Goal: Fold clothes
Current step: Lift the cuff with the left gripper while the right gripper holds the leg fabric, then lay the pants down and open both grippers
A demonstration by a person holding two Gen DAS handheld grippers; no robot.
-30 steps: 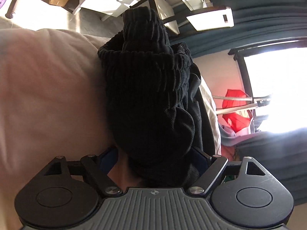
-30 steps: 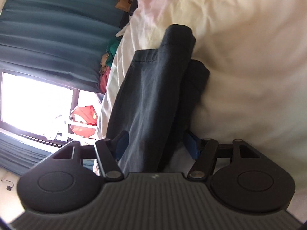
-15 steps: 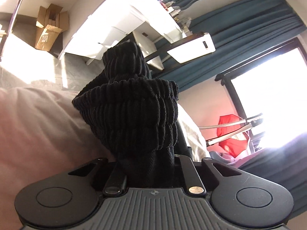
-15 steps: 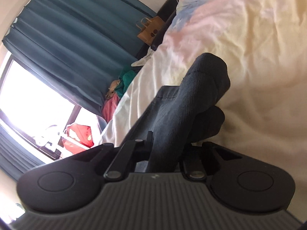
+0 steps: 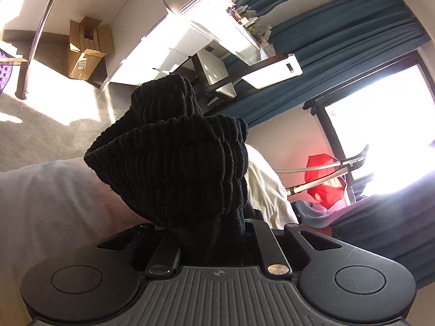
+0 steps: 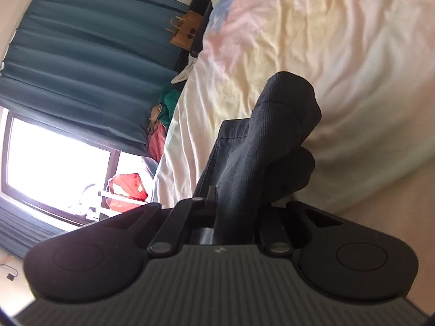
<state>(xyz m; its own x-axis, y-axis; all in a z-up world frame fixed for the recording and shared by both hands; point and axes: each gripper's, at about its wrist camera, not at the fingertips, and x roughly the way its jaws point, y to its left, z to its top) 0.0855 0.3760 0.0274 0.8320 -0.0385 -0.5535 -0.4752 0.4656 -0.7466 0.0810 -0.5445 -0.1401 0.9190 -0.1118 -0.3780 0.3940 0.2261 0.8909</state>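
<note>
Overhead, both jaws clamping black ribbed garment [image 5: 174, 168]

- A cardboard box [image 5: 85, 51] is standing open on the floor beside white drawers [image 5: 174, 38].
- Teal curtains [image 6: 84, 62] are hanging above a bright window [image 6: 54, 160].
- A brown paper bag [image 6: 186, 31] is sitting by the rumpled bed [image 6: 339, 54].
- A red cloth [image 5: 325, 179] is hanging near the window.

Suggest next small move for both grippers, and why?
Probably lift both ends clear of the bed, then bring them together. The left gripper is clamped on the black ribbed sock cuff; the right gripper is clamped on the toe end, fabric bunched.
</note>
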